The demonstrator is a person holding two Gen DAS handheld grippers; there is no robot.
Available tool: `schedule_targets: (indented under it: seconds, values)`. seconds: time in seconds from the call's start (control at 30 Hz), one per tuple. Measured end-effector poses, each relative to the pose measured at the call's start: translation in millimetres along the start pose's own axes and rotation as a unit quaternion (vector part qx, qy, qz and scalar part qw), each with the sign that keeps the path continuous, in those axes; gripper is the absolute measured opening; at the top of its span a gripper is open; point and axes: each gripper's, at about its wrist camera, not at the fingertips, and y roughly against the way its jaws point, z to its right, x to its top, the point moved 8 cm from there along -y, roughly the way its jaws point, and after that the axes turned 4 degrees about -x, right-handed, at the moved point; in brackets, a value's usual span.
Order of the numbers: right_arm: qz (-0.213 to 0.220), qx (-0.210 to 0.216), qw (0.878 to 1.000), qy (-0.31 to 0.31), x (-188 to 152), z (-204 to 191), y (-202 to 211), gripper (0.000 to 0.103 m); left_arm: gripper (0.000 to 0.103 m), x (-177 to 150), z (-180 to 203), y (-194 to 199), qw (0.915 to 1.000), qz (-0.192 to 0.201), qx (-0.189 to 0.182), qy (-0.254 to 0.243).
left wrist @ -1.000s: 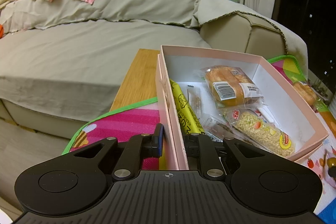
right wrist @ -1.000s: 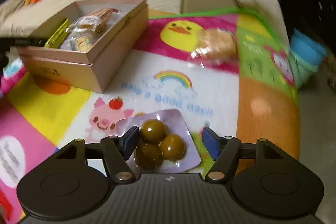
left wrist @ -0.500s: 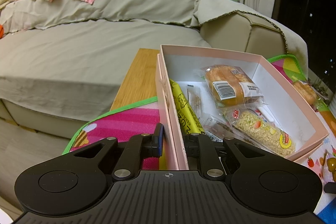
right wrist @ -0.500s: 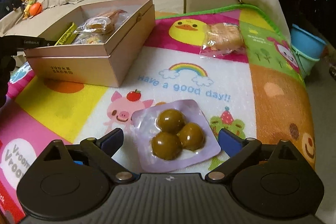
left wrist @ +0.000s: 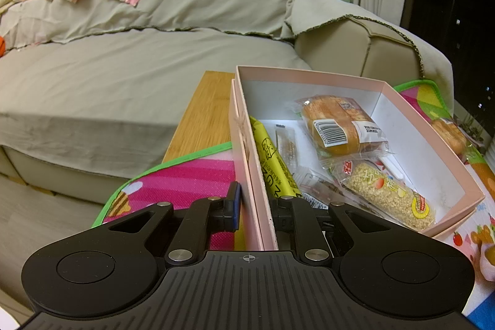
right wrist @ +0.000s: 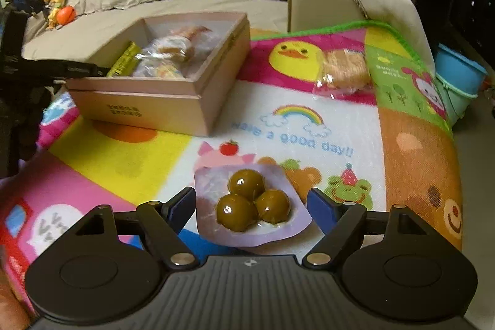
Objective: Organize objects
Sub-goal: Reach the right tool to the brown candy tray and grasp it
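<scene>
We log the left gripper [left wrist: 254, 206] clamped on the pink box [left wrist: 359, 84] wall; beside that box, the right gripper [right wrist: 252, 204] closing around the purple snack pack [right wrist: 252, 203], pads not touching.

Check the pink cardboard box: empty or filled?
Partly filled. The pink cardboard box holds a wrapped bread bun, yellow packet and grain bar; white floor shows between them.

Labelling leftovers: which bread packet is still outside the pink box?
The bread packet lying on the mat beside the duck print; the barcode-labelled one lies inside the pink box.
</scene>
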Motion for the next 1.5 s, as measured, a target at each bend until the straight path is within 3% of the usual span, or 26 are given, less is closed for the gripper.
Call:
schedule_targets:
  seconds: [0.07, 0.2, 0.23, 0.33, 0.43, 0.63, 0.8, 1.07, 1.3, 1.5]
  values:
    - [0.005, 0.008, 1.0, 0.007, 3.4, -6.2, 9.8, 0.054, 0.015, 0.0, 0.0, 0.0, 1.0, 0.0, 0.0, 0.0]
    - [0.013, 0.014, 0.999, 0.029, 10.1, -18.7, 27.0, 0.054, 0.016, 0.0, -0.1, -0.1, 1.0, 0.0, 0.0, 0.001]
    - [0.015, 0.014, 0.999, 0.036, 10.4, -20.7, 30.1, 0.055, 0.016, 0.1, -0.2, 0.0, 1.0, 0.0, 0.0, 0.001]
    - [0.009, 0.004, 0.999, 0.041, 6.4, -19.1, 32.1, 0.08, 0.016, -0.4, -0.3, 0.2, 1.0, 0.0, 0.0, 0.0]
    - [0.004, -0.014, 0.999, 0.028, -2.4, -11.6, 27.8, 0.083, 0.016, 0.2, -0.1, 0.1, 1.0, 0.0, 0.0, 0.0]
    - [-0.017, -0.028, 0.999, -0.024, -21.4, 7.0, 3.7, 0.102, 0.015, 0.2, 0.0, 0.0, 1.0, 0.0, 0.0, 0.001]
    - [-0.011, -0.031, 0.997, -0.069, -25.0, 11.6, -14.1, 0.103, 0.015, -0.6, -0.4, 0.4, 1.0, -0.001, 0.0, 0.0]
    - [0.021, -0.06, 0.996, -0.059, -19.9, 1.5, -25.6, 0.103, 0.015, -0.6, -0.3, 0.4, 1.0, -0.001, 0.0, 0.0]
    - [-0.005, -0.067, 0.996, -0.066, -15.3, 2.1, -30.9, 0.103, 0.015, -2.4, -2.5, 2.0, 1.0, 0.002, 0.001, 0.003]
    - [0.026, -0.085, 0.993, -0.072, -17.0, -2.4, -29.9, 0.103, 0.015, -2.6, -2.7, 2.4, 1.0, 0.002, 0.001, 0.003]
